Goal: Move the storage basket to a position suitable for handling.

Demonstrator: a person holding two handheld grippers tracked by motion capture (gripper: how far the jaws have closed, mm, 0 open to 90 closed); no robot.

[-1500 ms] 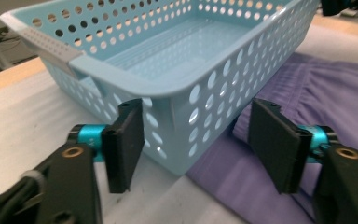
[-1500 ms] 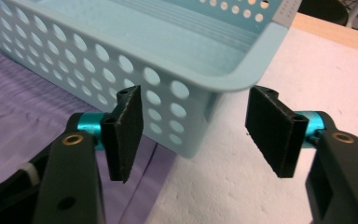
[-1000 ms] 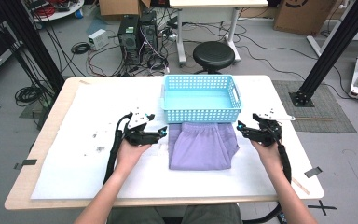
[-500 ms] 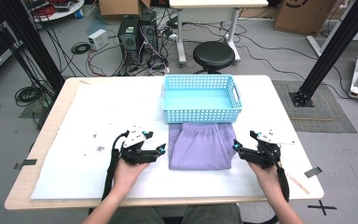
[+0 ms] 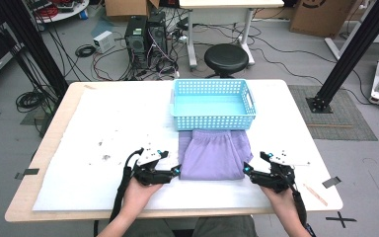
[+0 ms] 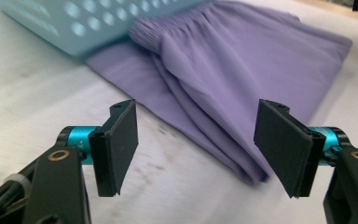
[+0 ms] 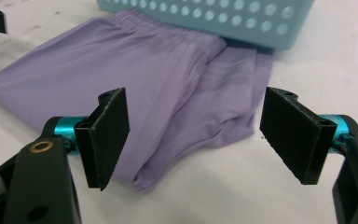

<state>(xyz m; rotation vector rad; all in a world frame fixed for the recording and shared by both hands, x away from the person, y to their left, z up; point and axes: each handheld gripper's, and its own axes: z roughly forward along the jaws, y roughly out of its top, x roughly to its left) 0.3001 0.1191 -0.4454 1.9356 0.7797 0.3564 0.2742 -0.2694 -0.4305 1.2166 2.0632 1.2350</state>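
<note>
You can't see the far edge of the purple garment [image 5: 214, 154] from the high view, since it tucks in behind the front wall of the blue basket [image 5: 212, 120]; whether it runs under the basket or just butts against it isn't clear. In the left gripper view the basket [image 6: 74, 23] is cut off by the top edge and pretty blurred. Same deal in the right gripper view, where you only get its lower wall [image 7: 223, 18]. Your forearms run off the bottom of the high view, and the little dark specks on the white table cover [image 5: 103, 148] are too small to make out.
</note>
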